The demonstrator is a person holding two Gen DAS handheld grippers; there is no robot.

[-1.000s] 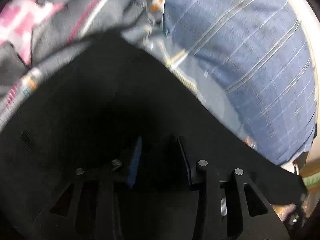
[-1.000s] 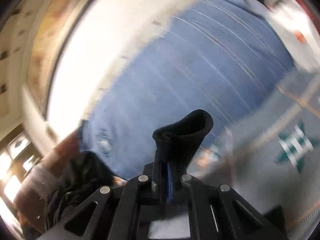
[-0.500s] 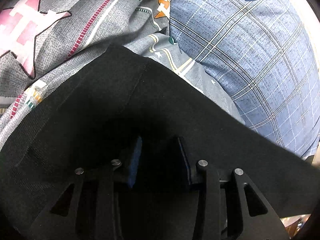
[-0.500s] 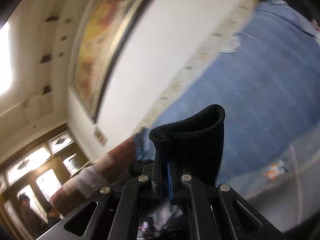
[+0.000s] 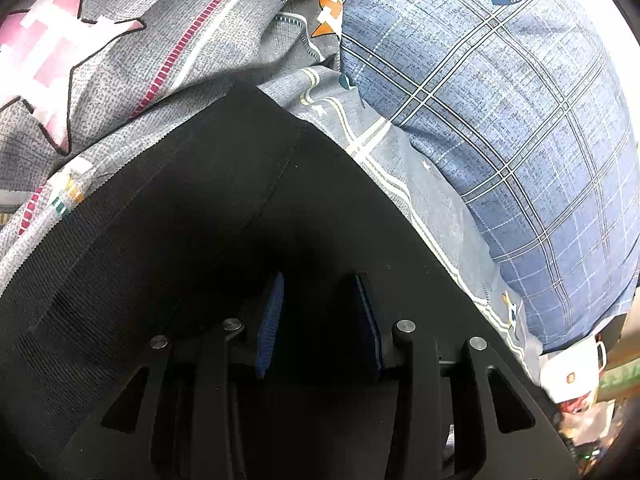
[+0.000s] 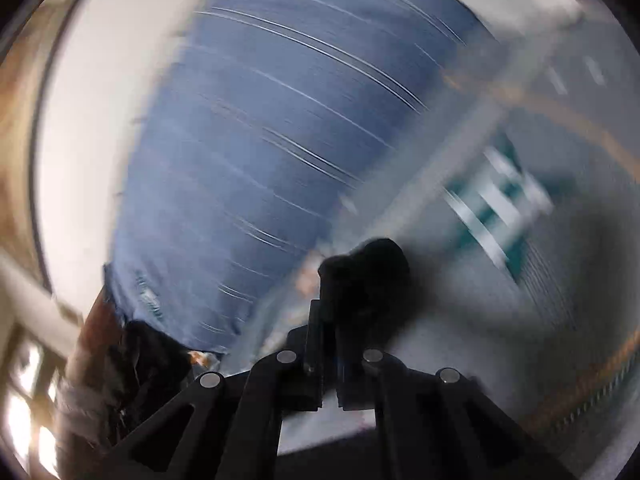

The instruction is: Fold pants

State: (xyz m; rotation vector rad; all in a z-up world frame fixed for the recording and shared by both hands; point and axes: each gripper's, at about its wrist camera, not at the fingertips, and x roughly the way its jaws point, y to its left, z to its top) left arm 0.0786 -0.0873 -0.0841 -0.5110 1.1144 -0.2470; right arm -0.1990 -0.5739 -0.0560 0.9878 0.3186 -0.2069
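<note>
While folding: pants lie on the bedspread
Left gripper: partly open over cloth, grip unclear
Right gripper: closed, pinching a black fold
Handling: soft, light, limp; take hems or waistband

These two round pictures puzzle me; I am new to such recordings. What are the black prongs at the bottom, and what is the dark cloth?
Each picture comes from a fisheye camera on a hand-held two-finger gripper, looking along its fingers; a person carries one in each hand. The left gripper stands with its blue pads apart over the black fabric pants, which lie on a grey patterned bedspread with stars beside a blue checked pillow. Whether its pads press the cloth I cannot tell. The right view is blurred; the right gripper is shut on a bunched piece of the same black cloth, above the bed.
</note>
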